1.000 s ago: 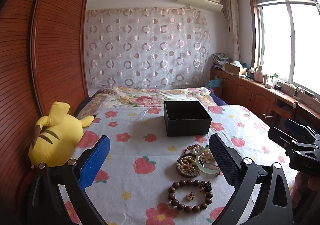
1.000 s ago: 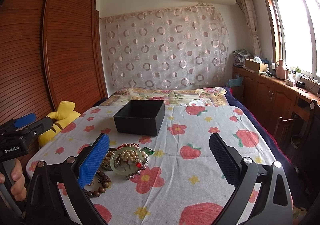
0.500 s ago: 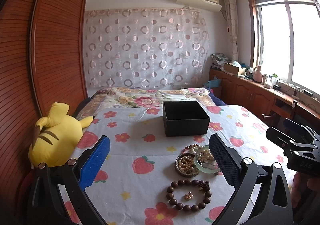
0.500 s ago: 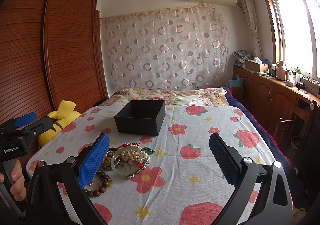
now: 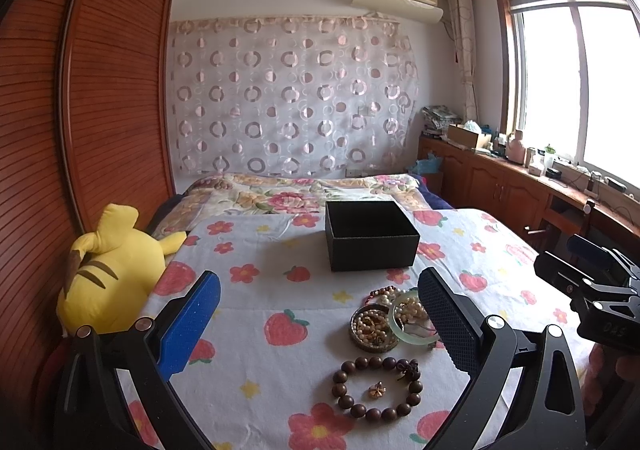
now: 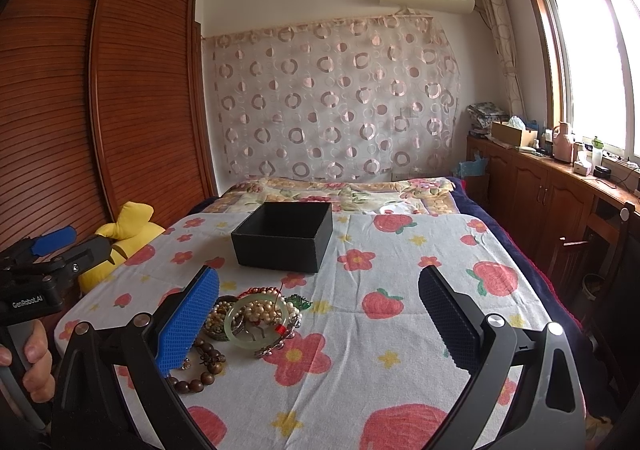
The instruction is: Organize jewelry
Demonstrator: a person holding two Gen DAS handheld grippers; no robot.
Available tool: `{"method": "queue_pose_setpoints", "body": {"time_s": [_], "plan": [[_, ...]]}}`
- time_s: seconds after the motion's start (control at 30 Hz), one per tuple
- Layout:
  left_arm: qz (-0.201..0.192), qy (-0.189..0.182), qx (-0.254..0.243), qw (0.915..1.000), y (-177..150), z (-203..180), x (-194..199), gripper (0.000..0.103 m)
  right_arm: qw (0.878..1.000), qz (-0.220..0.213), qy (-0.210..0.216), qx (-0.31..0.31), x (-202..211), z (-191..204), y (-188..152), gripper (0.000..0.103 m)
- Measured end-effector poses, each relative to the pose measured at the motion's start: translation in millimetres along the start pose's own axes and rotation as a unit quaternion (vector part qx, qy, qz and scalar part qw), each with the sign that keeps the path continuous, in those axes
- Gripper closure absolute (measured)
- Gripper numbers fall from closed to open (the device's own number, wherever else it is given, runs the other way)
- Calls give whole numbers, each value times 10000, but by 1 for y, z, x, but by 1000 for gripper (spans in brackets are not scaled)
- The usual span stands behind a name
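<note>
A pile of jewelry lies on the flowered cloth: a dark wooden bead bracelet with a small gold charm inside its ring, a round dish of pale beads, and a jade bangle over pearls. An open black box stands behind them. The bangle and box also show in the right wrist view. My left gripper is open and empty above the cloth, left of the pile. My right gripper is open and empty, right of the pile.
A yellow plush toy sits at the table's left edge by the wooden wardrobe. A bed with a floral quilt lies behind the table. Wooden cabinets run along the right under the window.
Almost nothing has moved. Both views have shifted very slightly; the jewelry and box lie where they were.
</note>
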State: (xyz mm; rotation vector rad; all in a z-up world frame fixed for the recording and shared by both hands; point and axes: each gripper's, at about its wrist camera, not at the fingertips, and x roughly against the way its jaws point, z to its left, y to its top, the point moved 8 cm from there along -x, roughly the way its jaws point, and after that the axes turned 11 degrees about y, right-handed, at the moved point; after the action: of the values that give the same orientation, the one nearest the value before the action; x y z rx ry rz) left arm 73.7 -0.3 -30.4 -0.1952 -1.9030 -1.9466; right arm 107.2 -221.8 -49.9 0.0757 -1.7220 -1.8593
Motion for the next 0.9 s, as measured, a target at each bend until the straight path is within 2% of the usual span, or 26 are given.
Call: {"method": "queue_pose_setpoints", "body": {"time_s": [0.67, 0.87, 0.9], "plan": [[8, -7, -7, 10000, 0, 0, 0, 7, 10000, -2, -2, 21, 0, -5, -4, 2], [180, -45, -77, 9998, -13, 0, -1, 7, 9999, 116, 96, 34, -3, 5, 0, 2], [257, -45, -100, 9996, -18, 1, -2, 7, 9998, 133, 109, 35, -14, 7, 0, 2]]}}
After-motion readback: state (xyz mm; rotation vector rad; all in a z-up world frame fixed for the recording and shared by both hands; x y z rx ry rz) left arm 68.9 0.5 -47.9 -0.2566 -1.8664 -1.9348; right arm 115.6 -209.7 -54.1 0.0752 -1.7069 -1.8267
